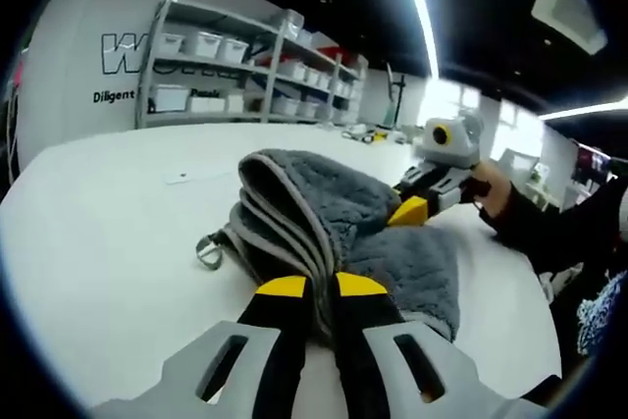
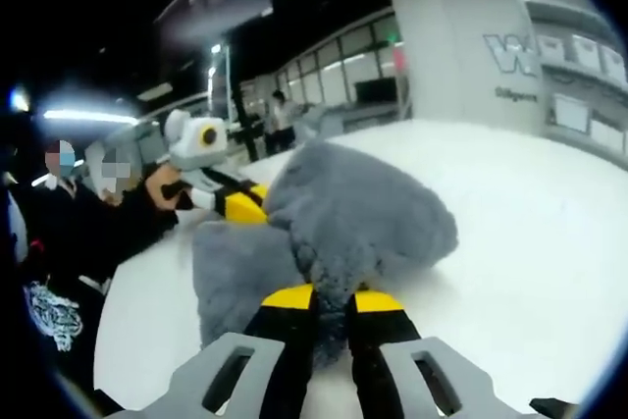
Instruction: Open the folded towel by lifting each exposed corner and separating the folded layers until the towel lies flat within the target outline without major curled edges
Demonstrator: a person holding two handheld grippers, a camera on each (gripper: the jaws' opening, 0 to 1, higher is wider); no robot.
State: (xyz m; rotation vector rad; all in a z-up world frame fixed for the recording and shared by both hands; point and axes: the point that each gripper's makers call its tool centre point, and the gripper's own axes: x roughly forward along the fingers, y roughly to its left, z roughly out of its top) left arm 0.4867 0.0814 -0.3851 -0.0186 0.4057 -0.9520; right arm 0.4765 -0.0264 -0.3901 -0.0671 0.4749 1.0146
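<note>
Grey and fluffy, the towel (image 1: 334,228) sits bunched in a heap on the white table (image 1: 108,233), not spread flat. In the left gripper view its folded layers show as a stack of pale-trimmed edges curving up and over on the near left side, with a small hanging loop (image 1: 209,250) sticking out at the lower left onto bare table. The left gripper (image 1: 322,287) has its yellow-tipped jaws drawn narrow, pinching those stacked edges between them. Beyond the heap, the right gripper (image 1: 412,209) comes in from the right, a person's hand (image 1: 488,193) behind it, its yellow tips touching the far side of the cloth.

In the right gripper view the towel (image 2: 343,228) rises as a rounded hump with a lower flap lying flat to the left. The right gripper (image 2: 332,297) has its jaws close together with grey cloth caught between them. The left gripper (image 2: 243,205) reaches in from the left and meets the hump's far edge.

Around the heap the table is wide and open on every side seen. Shelves (image 1: 255,71) with bins stand well beyond the table's far edge.
</note>
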